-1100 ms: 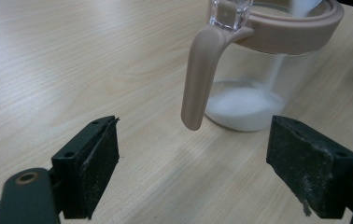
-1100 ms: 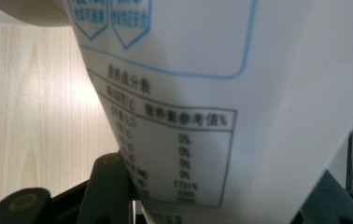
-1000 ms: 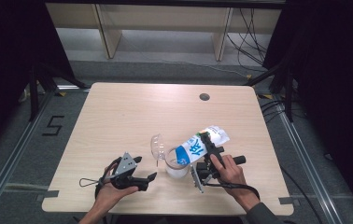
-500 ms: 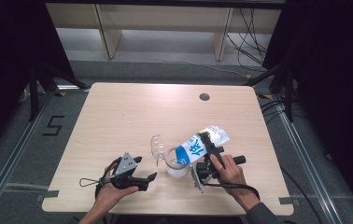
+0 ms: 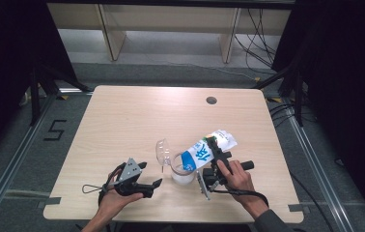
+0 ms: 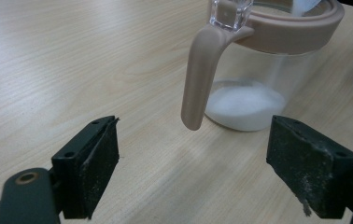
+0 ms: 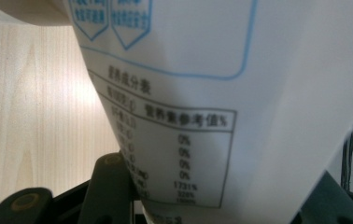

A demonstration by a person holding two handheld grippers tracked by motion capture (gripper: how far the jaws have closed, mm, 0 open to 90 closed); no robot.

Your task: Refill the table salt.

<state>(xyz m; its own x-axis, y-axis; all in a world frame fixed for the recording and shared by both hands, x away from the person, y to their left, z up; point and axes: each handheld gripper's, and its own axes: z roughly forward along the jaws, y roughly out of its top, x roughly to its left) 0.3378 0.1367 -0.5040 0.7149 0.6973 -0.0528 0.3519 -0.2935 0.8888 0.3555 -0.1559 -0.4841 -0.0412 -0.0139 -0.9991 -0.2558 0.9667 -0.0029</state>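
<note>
High view: the right gripper (image 5: pixel 215 151) is clamped on a white and blue bag (image 5: pixel 204 152), tilted so its mouth dips over the rim of a clear jug (image 5: pixel 180 169) near the front edge of the table (image 5: pixel 122 116). The jug's lid (image 5: pixel 162 150) stands swung open on the far left of the jug.

Left gripper view: a shallow layer of white powder (image 6: pixel 244 105) covers the bottom of the jug, whose pinkish handle (image 6: pixel 201 79) hangs toward the camera. Pouring looks to be under way and early on; most of the jug is unfilled, and righting the bag and closing the lid are left, I judge.

The bag's long axis runs from upper right of the jug, where its closed end sticks up, down-left to the jug's mouth.

The left gripper (image 5: pixel 142 181) rests left of the jug, jaws spread wide and empty, pointing at the handle.

Right gripper view: the bag's printed label sits pinched between the jaws.
</note>
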